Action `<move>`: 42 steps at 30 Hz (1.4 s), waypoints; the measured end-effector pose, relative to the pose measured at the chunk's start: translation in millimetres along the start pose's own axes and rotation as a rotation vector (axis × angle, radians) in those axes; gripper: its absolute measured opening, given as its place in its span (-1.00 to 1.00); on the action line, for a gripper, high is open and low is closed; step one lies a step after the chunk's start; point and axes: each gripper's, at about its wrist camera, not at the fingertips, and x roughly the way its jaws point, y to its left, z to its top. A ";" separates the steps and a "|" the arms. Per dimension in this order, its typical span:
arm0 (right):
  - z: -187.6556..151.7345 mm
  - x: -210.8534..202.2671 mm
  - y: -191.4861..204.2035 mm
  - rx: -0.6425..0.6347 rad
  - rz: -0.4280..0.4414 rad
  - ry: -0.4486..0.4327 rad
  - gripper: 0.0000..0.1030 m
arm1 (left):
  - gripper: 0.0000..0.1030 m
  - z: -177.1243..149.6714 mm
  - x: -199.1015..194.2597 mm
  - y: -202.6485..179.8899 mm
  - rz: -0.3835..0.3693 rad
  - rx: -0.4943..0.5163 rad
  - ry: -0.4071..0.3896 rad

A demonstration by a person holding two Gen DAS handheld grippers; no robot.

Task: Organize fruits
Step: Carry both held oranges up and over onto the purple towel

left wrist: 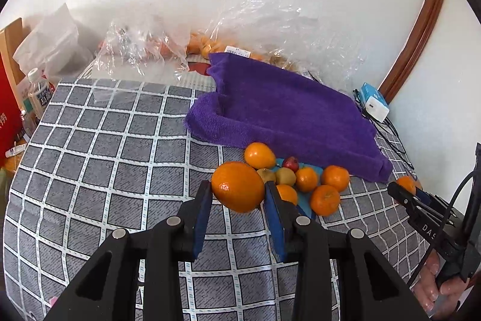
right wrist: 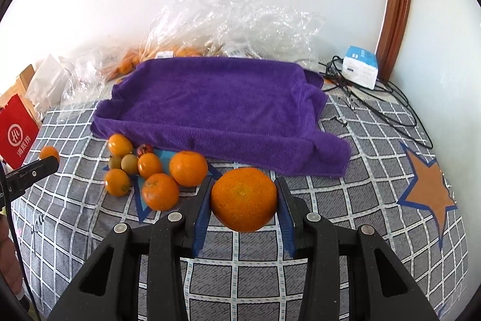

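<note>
A smooth orange [left wrist: 237, 187] is sitting clamped between the blue fingers [left wrist: 202, 215] of the left gripper [left wrist: 237, 194], clear of the checked cloth. A rougher, dimpled orange [right wrist: 243, 199] is sitting the same way in the right gripper [right wrist: 243, 200], stem scar facing out. The other fruits [right wrist: 150, 170] are lying clustered just before the purple towel [right wrist: 216, 107]: several small oranges, two greenish-brown ones and a small dark red one [right wrist: 144, 150].
</note>
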 end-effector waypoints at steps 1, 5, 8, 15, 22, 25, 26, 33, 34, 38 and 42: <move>2.3 -0.7 -0.2 0.000 0.000 -0.002 -0.22 | -0.35 2.5 -1.8 -0.8 0.000 -0.003 -0.001; 13.3 -4.6 -0.8 0.002 0.005 -0.017 -0.22 | -0.35 13.3 -5.1 -3.2 -0.010 -0.015 0.000; 21.3 -6.8 -1.7 0.004 0.009 -0.027 -0.22 | -0.35 21.0 -8.2 -8.0 -0.009 -0.011 -0.010; 35.9 -9.7 -4.2 0.000 0.005 -0.046 -0.22 | -0.35 39.3 -12.8 -22.6 -0.013 0.012 -0.034; 50.3 -9.1 -8.4 0.001 0.010 -0.061 -0.22 | -0.35 55.6 -10.2 -33.6 -0.018 0.024 -0.046; 55.8 -7.8 -9.3 0.001 0.013 -0.065 -0.22 | -0.35 60.8 -7.5 -35.5 -0.016 0.029 -0.050; 57.8 -7.2 -9.7 0.000 0.013 -0.067 -0.22 | -0.35 63.0 -6.3 -36.2 -0.015 0.032 -0.051; 73.8 3.1 -15.4 0.010 0.021 -0.076 -0.22 | -0.35 78.8 4.6 -38.8 -0.007 0.040 -0.054; 76.5 5.7 -16.3 0.011 0.022 -0.076 -0.22 | -0.35 81.2 6.7 -38.8 -0.005 0.041 -0.054; 85.8 13.9 -19.9 0.015 0.023 -0.079 -0.22 | -0.35 90.3 15.8 -41.4 0.003 0.052 -0.057; 96.2 23.6 -23.4 0.021 0.021 -0.084 -0.22 | -0.35 98.3 25.5 -43.2 0.006 0.058 -0.057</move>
